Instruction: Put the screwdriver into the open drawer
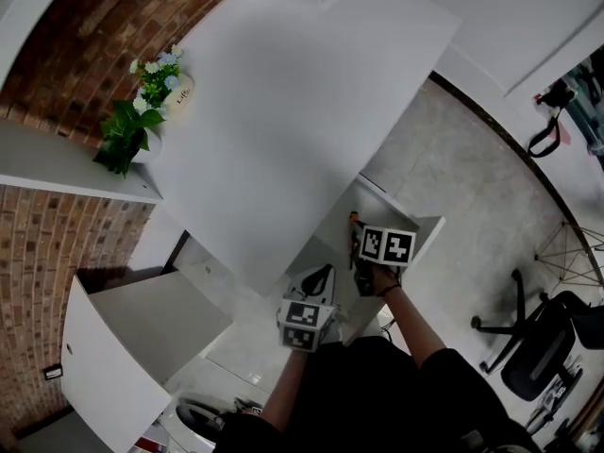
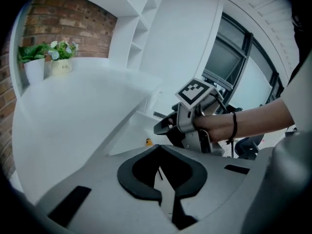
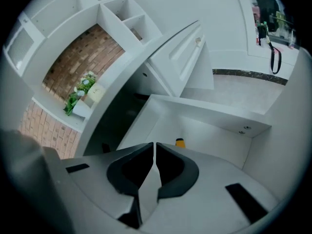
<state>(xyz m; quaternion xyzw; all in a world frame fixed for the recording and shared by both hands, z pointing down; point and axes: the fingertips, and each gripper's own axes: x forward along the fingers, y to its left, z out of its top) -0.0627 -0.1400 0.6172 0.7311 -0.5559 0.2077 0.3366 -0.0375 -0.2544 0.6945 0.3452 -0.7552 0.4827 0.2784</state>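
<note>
You have two marker-cubed grippers in hand, the left gripper (image 2: 158, 147) and the right gripper (image 3: 154, 145); one open white drawer (image 3: 214, 120); one screwdriver (image 3: 180, 142) (only its yellow-orange end shows); one green leafy plant in a white pot (image 1: 121, 138); one cream jar of pale flowers (image 1: 176, 91); one black swivel chair (image 1: 543, 343).

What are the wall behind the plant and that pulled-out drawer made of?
The wall looks like rough, matte red brick, with pale mortar lines showing between the courses. The drawer looks like smooth white painted or laminated board, with flat thin panels and small fixings near one corner. Whether wood or composite lies underneath can't be told.
</note>
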